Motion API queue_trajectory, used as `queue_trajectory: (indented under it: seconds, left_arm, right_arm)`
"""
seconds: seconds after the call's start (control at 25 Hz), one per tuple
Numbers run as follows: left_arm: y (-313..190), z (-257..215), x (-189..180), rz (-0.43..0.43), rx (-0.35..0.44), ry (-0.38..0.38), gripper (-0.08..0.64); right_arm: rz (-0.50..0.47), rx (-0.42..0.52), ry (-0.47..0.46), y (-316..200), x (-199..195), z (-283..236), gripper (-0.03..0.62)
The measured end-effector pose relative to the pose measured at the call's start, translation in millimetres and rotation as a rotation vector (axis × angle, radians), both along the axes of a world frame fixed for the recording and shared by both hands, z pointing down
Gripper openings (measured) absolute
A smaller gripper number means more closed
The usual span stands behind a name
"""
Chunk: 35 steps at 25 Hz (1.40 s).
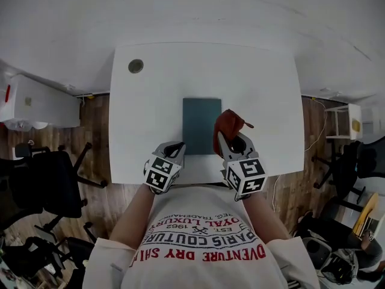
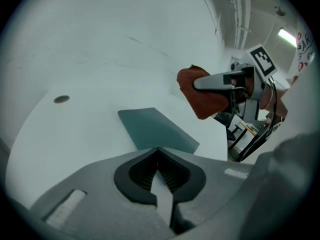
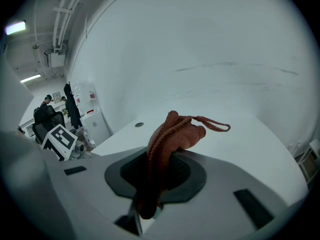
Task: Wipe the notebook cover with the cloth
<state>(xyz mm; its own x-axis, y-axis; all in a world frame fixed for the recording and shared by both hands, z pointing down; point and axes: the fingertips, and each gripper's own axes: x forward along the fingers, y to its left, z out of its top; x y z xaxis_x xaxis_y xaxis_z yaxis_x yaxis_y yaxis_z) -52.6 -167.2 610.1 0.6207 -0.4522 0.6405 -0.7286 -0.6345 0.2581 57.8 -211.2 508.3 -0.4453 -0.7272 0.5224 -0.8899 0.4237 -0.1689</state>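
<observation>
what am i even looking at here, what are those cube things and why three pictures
No robot here: a person holds a two-jaw gripper in each hand, and the marker cubes are part of those grippers. The head view comes from a camera on the person's head, looking down. The other two pictures come from cameras riding on each gripper, looking along its jaws. On the white table lies a flat dark teal notebook. The right gripper is shut on a bunched rust-red cloth, lifted off the table by the notebook's right edge. The left gripper is shut and empty, near the notebook's near left corner.
</observation>
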Motion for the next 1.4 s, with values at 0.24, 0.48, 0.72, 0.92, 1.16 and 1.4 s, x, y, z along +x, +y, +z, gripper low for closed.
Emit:
queue_trajectory:
  seconds: [0.24, 0.48, 0.72, 0.92, 1.16, 1.4]
  left_arm:
    - [-6.3, 26.8, 4.3, -0.031, -0.089, 0.004, 0.011]
    - [-12.0, 27.3, 5.0, -0.072, -0.086, 0.045, 0.009]
    - [-13.4, 30.0, 4.1, -0.111, -0.157, 0.076, 0.009]
    - [-13.7, 29.7, 1.5, -0.135, -0.184, 0.101, 0.009]
    - [-14.1, 31.0, 2.5, -0.137, -0.177, 0.098, 0.009]
    - [-13.9, 31.4, 0.5, -0.137, -0.185, 0.1, 0.009]
  right_arm:
    - [-0.023, -0.031, -0.004, -17.8, -3.6, 14.0, 0.072]
    - [-0.068, -0.053, -0.002, -35.3, -15.9, 24.2, 0.074]
    - [-0.147, -0.06, 0.017, -55.7, -41.6, 37.4, 0.074]
    - [-0.184, -0.087, 0.056, -75.5, -65.6, 62.1, 0.074]
    - [-0.224, -0.143, 0.009, -91.1, -100.7, 81.1, 0.074]
    - [-0.213, -0.224, -0.009, -98.4, -113.0, 108.9, 0.074]
